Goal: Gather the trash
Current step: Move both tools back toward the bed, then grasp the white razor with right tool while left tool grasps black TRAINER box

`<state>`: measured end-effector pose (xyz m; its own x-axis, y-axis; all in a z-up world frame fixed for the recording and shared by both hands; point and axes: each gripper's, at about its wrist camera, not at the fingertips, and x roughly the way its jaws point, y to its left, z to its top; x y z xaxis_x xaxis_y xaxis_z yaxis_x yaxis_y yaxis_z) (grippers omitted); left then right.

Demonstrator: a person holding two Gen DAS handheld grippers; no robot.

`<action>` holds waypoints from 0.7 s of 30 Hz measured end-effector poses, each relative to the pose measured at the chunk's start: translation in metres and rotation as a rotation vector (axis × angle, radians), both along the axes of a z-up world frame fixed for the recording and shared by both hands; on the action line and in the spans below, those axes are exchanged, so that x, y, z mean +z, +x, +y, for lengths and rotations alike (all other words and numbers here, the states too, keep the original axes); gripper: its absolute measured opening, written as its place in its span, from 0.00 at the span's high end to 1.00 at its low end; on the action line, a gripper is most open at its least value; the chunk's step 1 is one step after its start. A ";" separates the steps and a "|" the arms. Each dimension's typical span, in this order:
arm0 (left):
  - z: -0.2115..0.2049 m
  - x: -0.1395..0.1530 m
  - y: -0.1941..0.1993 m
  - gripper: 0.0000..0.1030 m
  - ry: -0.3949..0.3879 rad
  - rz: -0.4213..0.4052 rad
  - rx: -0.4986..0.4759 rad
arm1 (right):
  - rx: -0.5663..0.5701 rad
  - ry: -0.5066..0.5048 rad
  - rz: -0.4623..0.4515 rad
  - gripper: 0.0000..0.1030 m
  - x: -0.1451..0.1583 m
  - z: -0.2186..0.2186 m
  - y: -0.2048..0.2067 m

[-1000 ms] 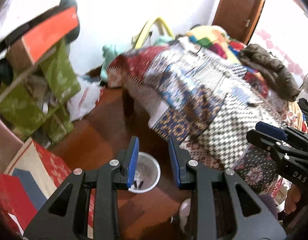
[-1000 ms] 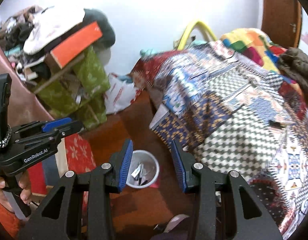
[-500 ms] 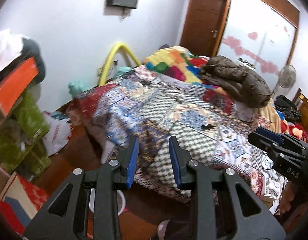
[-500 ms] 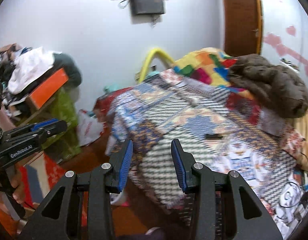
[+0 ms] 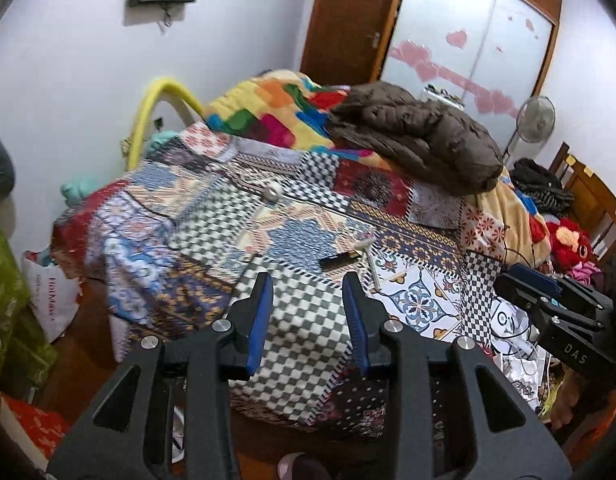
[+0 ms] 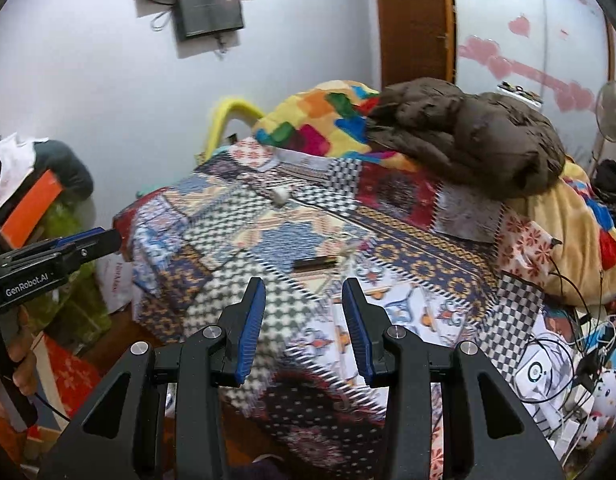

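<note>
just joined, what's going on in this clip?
A person holds two grippers, collecting trash in a bedroom. Both the left gripper and the right gripper are open and empty, raised over the near edge of the patchwork bedspread. Loose items lie on it: a small dark stick-like object, a white strip beside it, and a crumpled whitish wad farther back. Nothing is picked up yet.

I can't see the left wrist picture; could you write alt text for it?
An open, empty two-finger tool with blue pads points at a bed under a busy patchwork cover. On the cover lie a small black stick-shaped item, a white razor-like item and a pale crumpled wad; a brown jacket is heaped beyond. The other tool shows at right.
</note>
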<state>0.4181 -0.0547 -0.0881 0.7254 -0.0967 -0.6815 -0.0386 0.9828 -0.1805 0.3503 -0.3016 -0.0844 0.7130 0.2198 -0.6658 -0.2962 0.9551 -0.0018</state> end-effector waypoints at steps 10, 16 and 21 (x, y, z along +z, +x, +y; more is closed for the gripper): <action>-0.041 -0.062 0.084 0.66 0.055 0.134 -0.111 | -0.055 -0.004 0.069 0.65 -0.037 -0.026 0.053; -0.055 -0.113 0.137 0.66 0.058 0.251 -0.165 | -0.056 -0.009 0.146 0.65 -0.073 -0.031 0.089; -0.059 -0.146 0.174 0.66 0.057 0.315 -0.204 | -0.045 -0.005 0.199 0.65 -0.100 -0.032 0.114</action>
